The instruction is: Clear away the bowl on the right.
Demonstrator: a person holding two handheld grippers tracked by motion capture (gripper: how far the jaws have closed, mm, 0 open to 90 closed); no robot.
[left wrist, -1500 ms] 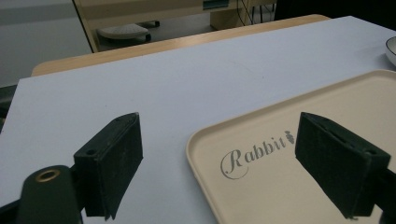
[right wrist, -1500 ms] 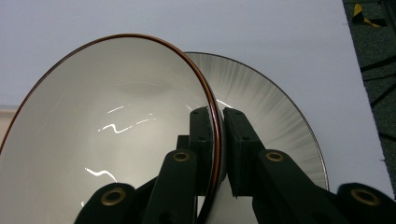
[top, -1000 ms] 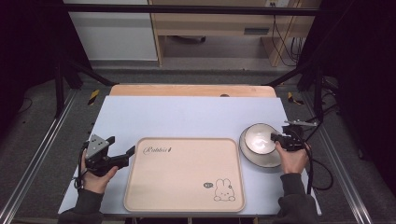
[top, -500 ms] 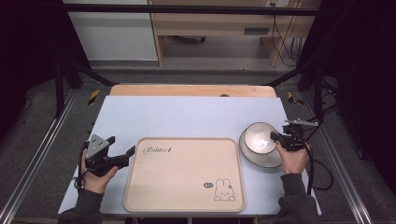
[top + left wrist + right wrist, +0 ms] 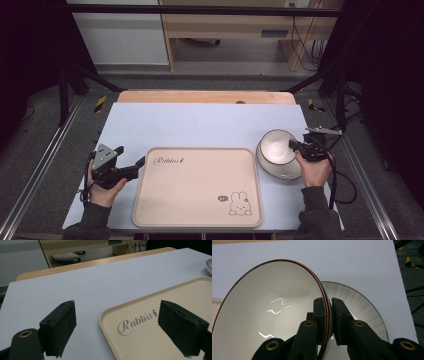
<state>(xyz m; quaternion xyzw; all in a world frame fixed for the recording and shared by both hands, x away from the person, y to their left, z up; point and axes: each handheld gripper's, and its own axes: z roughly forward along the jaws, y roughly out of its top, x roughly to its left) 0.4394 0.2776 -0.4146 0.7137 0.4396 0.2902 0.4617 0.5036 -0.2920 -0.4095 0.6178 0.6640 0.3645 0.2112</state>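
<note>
Right gripper view shows my right tongs (image 5: 329,317) pinching the rim of a white bowl (image 5: 269,312), tilted above a ribbed plate (image 5: 362,307) at lower right of centre. At the high view's lower left, my left tongs (image 5: 134,167) stand spread beside the beige rabbit tray (image 5: 200,187) on the worktop (image 5: 200,125).

Pale blue sheet (image 5: 200,125) over a wooden table (image 5: 205,96), bare wood along the far edge only. Beyond, on grey floor: wooden bench (image 5: 225,25), black cables (image 5: 302,40) at its right, white panel (image 5: 120,35) at its left. Near each far table corner: yellow-black marker (image 5: 100,103).
</note>
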